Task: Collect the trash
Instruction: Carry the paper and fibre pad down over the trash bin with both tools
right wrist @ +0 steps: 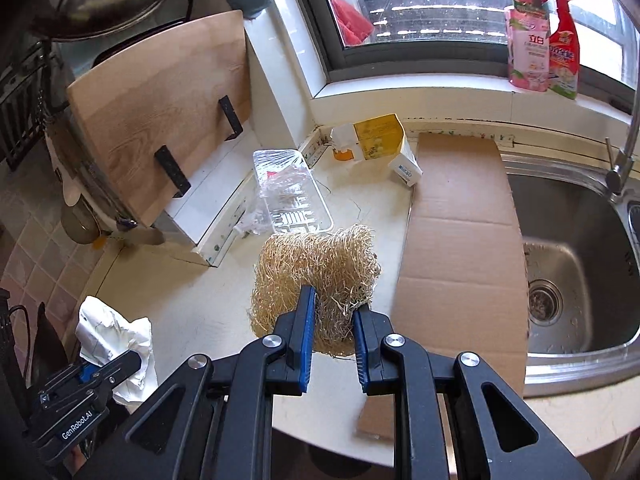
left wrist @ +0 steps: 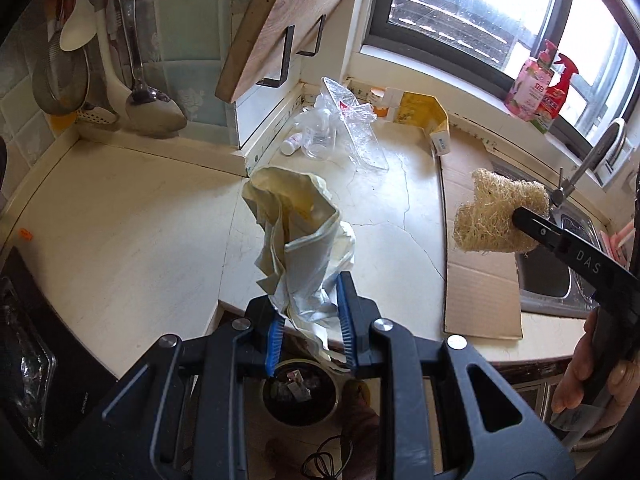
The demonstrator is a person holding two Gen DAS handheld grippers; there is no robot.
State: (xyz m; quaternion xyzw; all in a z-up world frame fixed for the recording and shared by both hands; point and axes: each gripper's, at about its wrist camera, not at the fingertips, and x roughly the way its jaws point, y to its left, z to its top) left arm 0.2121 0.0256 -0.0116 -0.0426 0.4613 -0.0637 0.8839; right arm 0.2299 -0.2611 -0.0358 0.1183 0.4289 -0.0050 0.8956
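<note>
Up close, two black handheld grippers with blue finger pads each carry a piece of trash above a cream kitchen counter (right wrist: pixel 192 280). Readable writing is sparse: "DAS" in pale letters runs along the right gripper (right wrist: pixel 333 312) body as seen from the left wrist, "GenRobot.AI" is printed on the left gripper (left wrist: pixel 310 300) as seen from the right wrist, and a pink refill pouch (right wrist: pixel 527 46) on the window sill bears Chinese characters, with a red spray bottle (right wrist: pixel 562 40) just beside it. The left gripper's jaws are clamped on a crumpled cream and silver plastic bag (left wrist: pixel 296 236), which stands up from the pads over the counter's front edge; below it on the floor sits a round dark bin (left wrist: pixel 300 394) with scraps inside. The right gripper's jaws are pinched shut on a tan, coarse, fibrous loofah scrubber (right wrist: pixel 316 276), held in the air near a flat sheet of brown cardboard (right wrist: pixel 460 248) that reaches the rim of a steel sink (right wrist: pixel 576 264). Open counter lies between the two loads. Farther back, near the wall, lie a clear plastic tray (right wrist: pixel 290 192) and a yellow carton (right wrist: pixel 380 136).
</note>
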